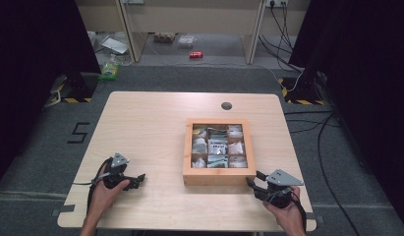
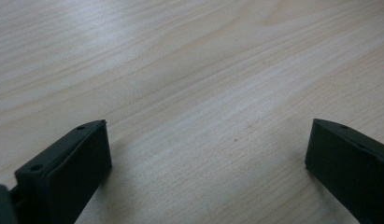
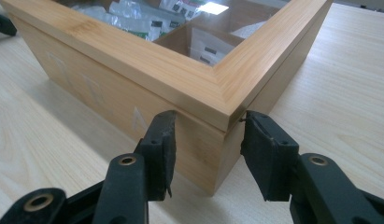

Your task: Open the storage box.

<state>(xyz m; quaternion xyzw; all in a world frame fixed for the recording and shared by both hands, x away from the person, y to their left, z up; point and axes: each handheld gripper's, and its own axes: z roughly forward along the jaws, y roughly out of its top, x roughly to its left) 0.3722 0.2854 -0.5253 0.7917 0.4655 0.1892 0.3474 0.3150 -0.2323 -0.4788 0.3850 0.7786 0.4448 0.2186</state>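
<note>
Right now my right gripper [image 3: 207, 140] sits at the near right corner of the wooden box [image 1: 218, 176], its fingers [image 3: 161, 149] spread apart and straddling that corner just under the lip of the glass-topped lid [image 3: 189, 77], not yet closed on anything. The box stands on the counter [image 1: 145, 128] a little right of centre, lid down, with packets [image 1: 217, 146] visible through the glass in its compartments. My left gripper [image 1: 135, 181] rests well apart from the box on the bare counter to the left, its fingers [image 2: 68, 172] also released wide, holding nothing. The step, as I judge it, is lifting the lid, and the corner is an awkward place to pinch: the two faces meet at an angle, so the pads would slip off if I squeezed here. I would do better to slide along to the front edge, get one finger under the overhang of the lid and the other on top of the frame, then close gently and raise in an arc about the far side, where I suppose the hinges to be, though I cannot see them. Bringing my left fingers against the front wall to steady the base should keep the whole box from tipping or sliding with the lid.
</note>
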